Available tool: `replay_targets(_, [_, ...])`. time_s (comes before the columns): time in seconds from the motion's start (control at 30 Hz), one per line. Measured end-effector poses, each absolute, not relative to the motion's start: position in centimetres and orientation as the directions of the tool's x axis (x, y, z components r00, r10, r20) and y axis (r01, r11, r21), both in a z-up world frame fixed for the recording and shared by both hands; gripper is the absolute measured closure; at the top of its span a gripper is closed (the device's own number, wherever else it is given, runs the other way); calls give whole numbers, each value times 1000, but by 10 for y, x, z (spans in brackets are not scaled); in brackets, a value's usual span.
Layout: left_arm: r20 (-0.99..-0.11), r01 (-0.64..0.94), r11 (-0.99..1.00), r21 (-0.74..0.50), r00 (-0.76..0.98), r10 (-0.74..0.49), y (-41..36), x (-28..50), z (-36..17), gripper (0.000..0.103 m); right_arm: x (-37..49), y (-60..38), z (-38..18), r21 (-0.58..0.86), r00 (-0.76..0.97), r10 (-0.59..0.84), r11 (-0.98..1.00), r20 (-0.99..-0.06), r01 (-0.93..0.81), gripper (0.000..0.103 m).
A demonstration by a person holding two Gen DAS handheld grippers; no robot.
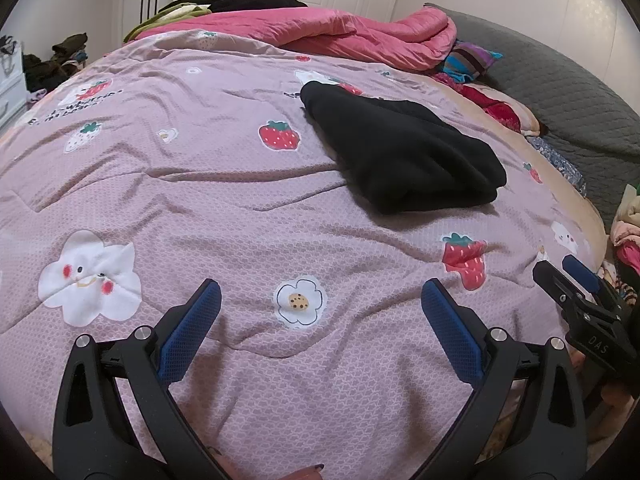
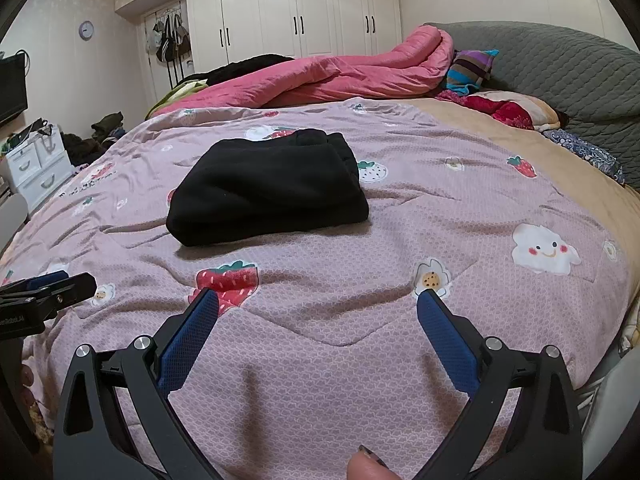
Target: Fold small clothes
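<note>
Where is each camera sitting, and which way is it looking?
Left wrist: sits on the left gripper, looks across the bed quilt at the folded black garment; the right gripper and a fingertip show.
Right wrist: sits on the right gripper, facing the same way; the left gripper shows.
Both share the garment, the quilt and the pink duvet.
</note>
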State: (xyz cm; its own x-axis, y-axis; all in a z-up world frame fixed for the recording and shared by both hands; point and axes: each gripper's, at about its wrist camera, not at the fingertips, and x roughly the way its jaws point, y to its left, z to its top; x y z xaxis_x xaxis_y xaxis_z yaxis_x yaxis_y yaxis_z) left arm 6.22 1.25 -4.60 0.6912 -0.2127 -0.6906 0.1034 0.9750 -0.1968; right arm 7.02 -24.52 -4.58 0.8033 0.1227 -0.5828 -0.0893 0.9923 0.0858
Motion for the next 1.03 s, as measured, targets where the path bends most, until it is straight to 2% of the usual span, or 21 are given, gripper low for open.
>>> replay_targets(0.3, [-703, 106, 974, -201, 676, -219, 8, 63, -48, 9, 71, -247, -46, 83, 803, 113, 993, -585, -80, 4])
replay_targets(0.57, [-741, 36, 987, -156, 656, -142, 11, 68, -51, 9, 69, -274, -42, 108, 802, 45, 994, -596, 24, 4])
replay_targets(0.67, [-731, 28, 989, -145, 671, -126, 23, 65, -44, 9, 59, -311, -36, 124, 801, -74, 975, -594, 182, 4])
replay_targets(0.73, [-726, -1, 990, -143, 680, -104, 42, 65, -36, 9, 47, -353, -33, 120, 764, -201, 932, -613, 342, 4])
replay_targets(0.87, [-727, -148, 976, -159, 687, -15, 121, 71, -17, 9, 12, -456, -40, 93, 618, -433, 767, -656, 635, 4])
replay_targets(0.97, [-737, -335, 931, -145, 664, 124, 214, 76, -8, 9, -24, -538, -57, 49, 436, -551, 580, -712, 813, 4])
replay_targets(1.03, [-746, -459, 884, -88, 618, 247, 279, 81, -8, 9, -51, -588, -72, -4, 290, -597, 441, -748, 897, 4])
